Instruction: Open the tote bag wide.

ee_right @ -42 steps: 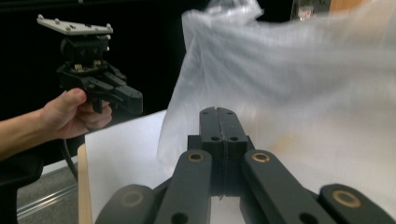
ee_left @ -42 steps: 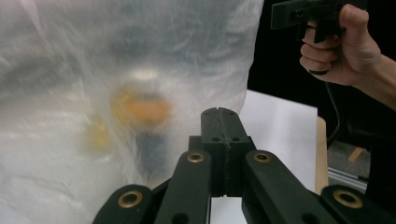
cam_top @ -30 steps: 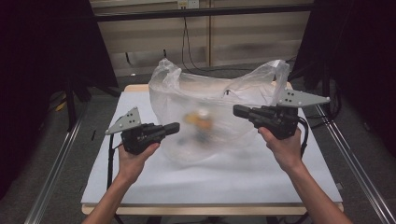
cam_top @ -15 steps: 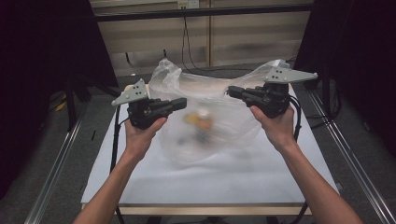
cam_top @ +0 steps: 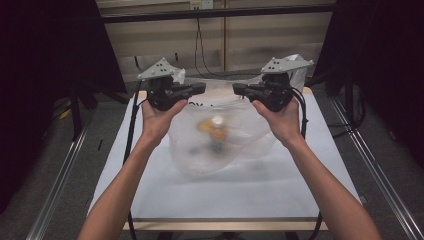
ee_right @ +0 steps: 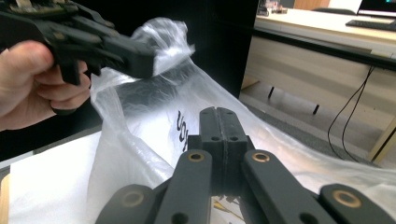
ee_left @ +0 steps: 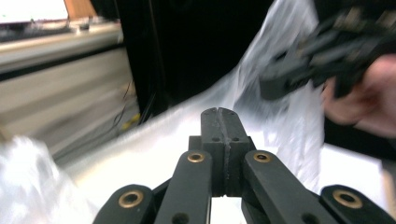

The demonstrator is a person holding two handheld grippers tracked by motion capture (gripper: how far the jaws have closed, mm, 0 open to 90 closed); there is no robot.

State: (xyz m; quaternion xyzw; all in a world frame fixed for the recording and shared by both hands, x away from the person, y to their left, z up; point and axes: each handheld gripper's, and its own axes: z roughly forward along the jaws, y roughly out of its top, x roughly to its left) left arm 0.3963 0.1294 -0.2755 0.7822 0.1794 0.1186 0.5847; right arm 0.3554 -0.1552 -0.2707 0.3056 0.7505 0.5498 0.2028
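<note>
Holding: a clear plastic bag (cam_top: pixel 220 145) hangs between the two hands above the white worktop (cam_top: pixel 150 190), its bottom sagging down to or just above the sheet.
Why held so: each side pinches one upper edge of the bag, well apart, which I judge keeps the mouth stretched wide and the load low in the middle.
Contents: a small orange-and-white object (cam_top: pixel 215 131) sits inside the bag, too blurred to name.
Left hand-held gripper (cam_top: pixel 197 89): jaws pressed fully together; in its own view the film spreads from right beneath the tips, so it seems clamped on the bag's rim, though the pinch itself is hidden.
Right hand-held gripper (cam_top: pixel 239 90): jaws likewise closed flat against each other, with the bag's film, black print on it, running up under them.
Hands: both wrap the gripper bodies from below, arms reaching forward.
Risk: thin film could slip from a narrow pinch.
</note>
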